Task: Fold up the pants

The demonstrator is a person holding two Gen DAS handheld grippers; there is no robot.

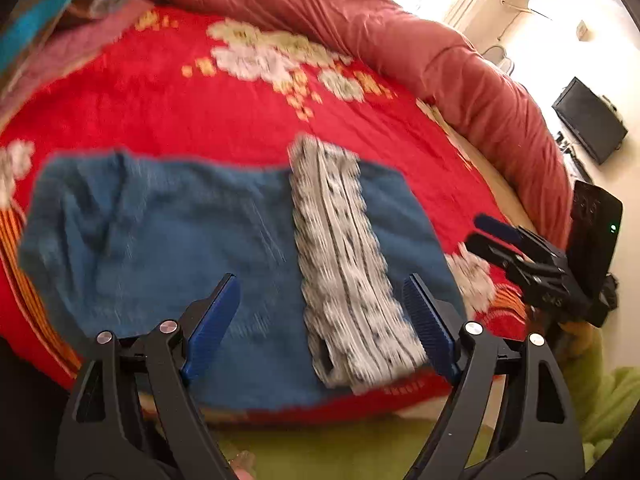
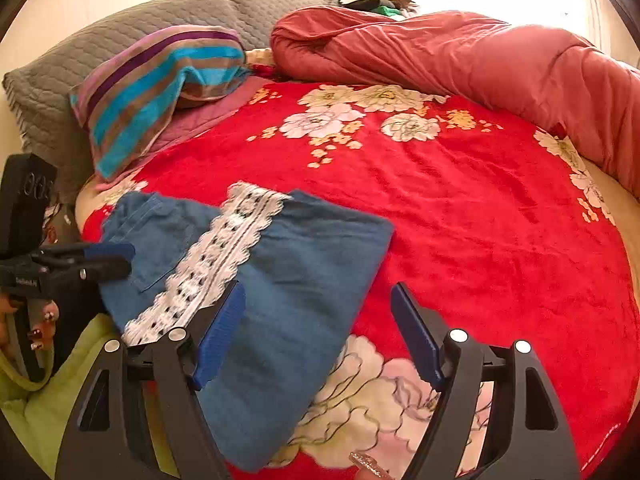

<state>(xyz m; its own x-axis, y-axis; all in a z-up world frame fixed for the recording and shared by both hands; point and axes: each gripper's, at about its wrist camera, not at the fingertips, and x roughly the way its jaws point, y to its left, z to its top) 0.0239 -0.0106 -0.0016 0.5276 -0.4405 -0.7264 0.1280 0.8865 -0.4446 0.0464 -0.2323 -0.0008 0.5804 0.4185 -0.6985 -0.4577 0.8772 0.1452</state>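
We are holding the left gripper with jaws spread wide and gripping nothing, hovering over the folded blue pants lying on the red floral blanket. Our right gripper, jaws equally wide and empty, is hanging above the pants' edge at 3 o'clock.
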